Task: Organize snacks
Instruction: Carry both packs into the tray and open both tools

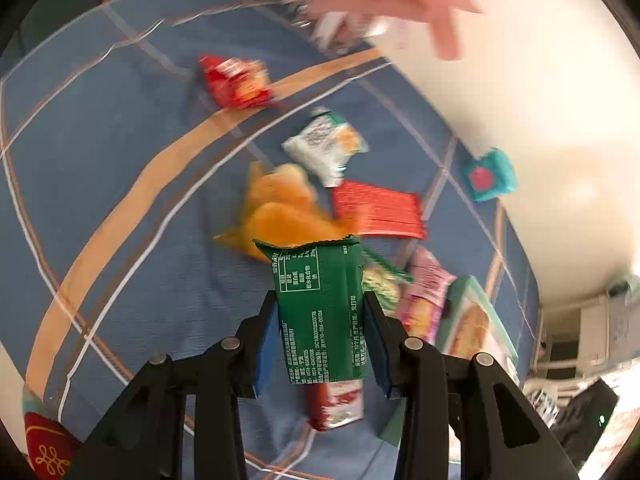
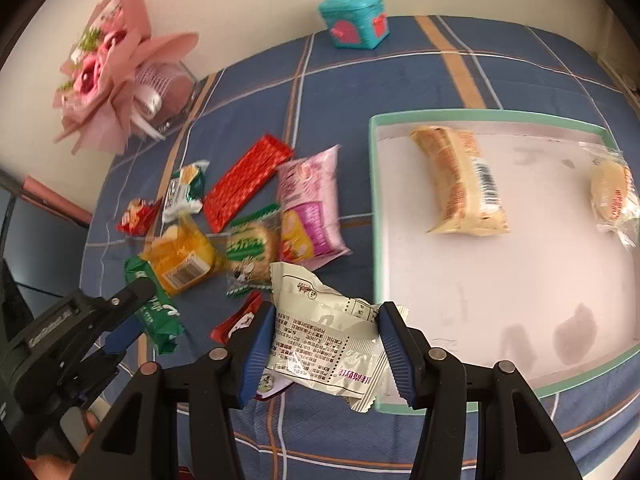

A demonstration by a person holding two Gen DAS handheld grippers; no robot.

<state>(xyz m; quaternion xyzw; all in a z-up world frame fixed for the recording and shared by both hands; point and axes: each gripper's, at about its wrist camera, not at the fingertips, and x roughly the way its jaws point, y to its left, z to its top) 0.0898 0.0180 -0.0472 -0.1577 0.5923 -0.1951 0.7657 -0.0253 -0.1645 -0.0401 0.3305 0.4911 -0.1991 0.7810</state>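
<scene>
The left gripper (image 1: 320,316) is clamped on a green snack packet (image 1: 320,312); the right gripper (image 2: 326,344) grips a white packet (image 2: 320,332) at the tray's (image 2: 374,200) near-left corner.

- Support surface: table under a blue plaid cloth (image 2: 328,92) with orange and white stripes.
- Mint-rimmed tray (image 2: 374,184), right side, resting on the cloth.
- Teal box (image 2: 354,20) with red hearts at the far edge, near the wall.
- Pink bouquet (image 2: 108,76) at the far left corner.
- Loose snacks on the cloth, left of the tray: red flat pack (image 2: 246,180), pink bag (image 2: 310,208), orange packet (image 2: 180,260), small red packet (image 2: 136,216), green-and-white packet (image 2: 184,190).
</scene>
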